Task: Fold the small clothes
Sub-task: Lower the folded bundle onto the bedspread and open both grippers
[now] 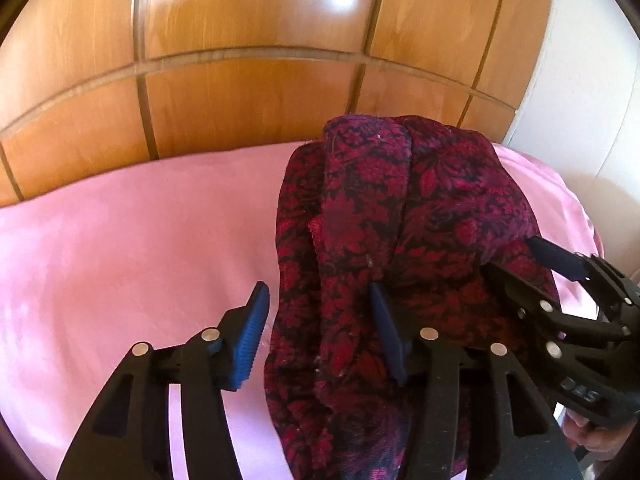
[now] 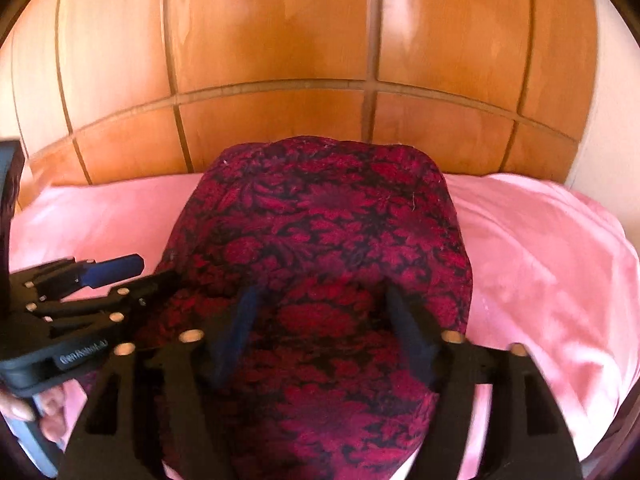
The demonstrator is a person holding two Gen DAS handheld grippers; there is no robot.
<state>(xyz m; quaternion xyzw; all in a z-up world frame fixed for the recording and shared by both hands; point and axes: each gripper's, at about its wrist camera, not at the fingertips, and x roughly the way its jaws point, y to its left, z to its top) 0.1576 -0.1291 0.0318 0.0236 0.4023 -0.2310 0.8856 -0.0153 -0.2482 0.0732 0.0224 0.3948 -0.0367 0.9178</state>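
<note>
A dark red floral garment lies bunched in folds on a pink sheet. My left gripper is open, its jaws astride the garment's left edge, blue pads showing. My right gripper is open with both jaws resting on top of the garment, cloth between them. The right gripper also shows in the left wrist view at the garment's right side. The left gripper shows in the right wrist view at the garment's left side.
A wooden panelled headboard rises right behind the sheet. A white wall stands at the right. The pink sheet spreads to both sides of the garment. A hand holds the left gripper.
</note>
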